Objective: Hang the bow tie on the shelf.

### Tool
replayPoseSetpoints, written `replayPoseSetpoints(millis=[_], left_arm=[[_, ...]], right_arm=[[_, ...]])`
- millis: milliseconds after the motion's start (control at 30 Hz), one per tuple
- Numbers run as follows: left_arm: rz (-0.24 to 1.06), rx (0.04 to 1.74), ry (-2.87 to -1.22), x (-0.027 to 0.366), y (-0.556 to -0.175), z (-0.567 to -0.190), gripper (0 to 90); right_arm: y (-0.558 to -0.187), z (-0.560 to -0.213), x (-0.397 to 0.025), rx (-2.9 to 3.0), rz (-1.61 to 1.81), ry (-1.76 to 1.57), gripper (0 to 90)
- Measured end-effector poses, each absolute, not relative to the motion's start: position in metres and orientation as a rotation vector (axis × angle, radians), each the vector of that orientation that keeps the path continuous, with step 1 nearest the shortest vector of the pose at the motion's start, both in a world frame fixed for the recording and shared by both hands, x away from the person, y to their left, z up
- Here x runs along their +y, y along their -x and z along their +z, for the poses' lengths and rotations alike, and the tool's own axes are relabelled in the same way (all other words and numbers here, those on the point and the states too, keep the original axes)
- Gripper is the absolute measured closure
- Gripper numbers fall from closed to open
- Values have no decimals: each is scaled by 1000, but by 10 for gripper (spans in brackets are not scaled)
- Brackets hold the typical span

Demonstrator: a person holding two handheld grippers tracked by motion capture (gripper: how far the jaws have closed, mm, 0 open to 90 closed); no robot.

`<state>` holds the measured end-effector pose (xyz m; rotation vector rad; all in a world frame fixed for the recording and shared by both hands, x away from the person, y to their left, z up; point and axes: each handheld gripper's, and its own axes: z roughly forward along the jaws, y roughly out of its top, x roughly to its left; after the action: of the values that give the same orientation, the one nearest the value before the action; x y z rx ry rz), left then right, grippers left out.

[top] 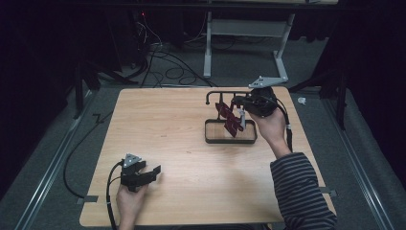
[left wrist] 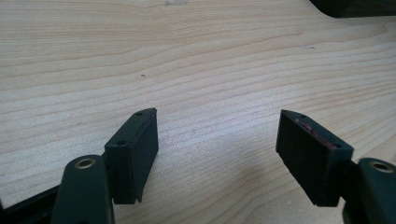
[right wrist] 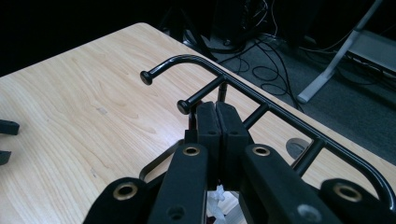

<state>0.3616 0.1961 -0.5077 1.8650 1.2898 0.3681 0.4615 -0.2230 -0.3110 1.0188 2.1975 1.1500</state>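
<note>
- Wooden table (top: pixel 182 158) sits in a dark room, with cables on the grey floor behind it.
- On the far right part of the table stands a black wire rack (top: pixel 230 125) with a tray at its base and a bar with hooks on top.
- Dark red flat pieces (top: pixel 229 117) hang or lean inside the rack. We cannot tell just what they are.
- We hold the right gripper (top: pixel 243 104) up at the rack, by the top bar (right wrist: pixel 261 105). Its jaws are pressed together, and a bit of dark red shows just behind them. We cannot tell if they pinch a piece.
- Our left gripper (top: pixel 152 171) rests near the front left of the table, well apart from the rack. Its jaws stand wide apart over bare wood, with nothing between them.
- We think the work is partway along: some red pieces are on the rack, and the right gripper is busy there.
- How much is left, we cannot tell.
</note>
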Motion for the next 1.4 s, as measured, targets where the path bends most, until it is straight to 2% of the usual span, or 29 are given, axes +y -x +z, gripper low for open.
replayPoseSetpoints(millis=[1400], left_arm=[[365, 1292, -1860, 196, -362, -508, 301]], right_arm=[[-488, -323, -229, 2165, 1063, -1122, 892]])
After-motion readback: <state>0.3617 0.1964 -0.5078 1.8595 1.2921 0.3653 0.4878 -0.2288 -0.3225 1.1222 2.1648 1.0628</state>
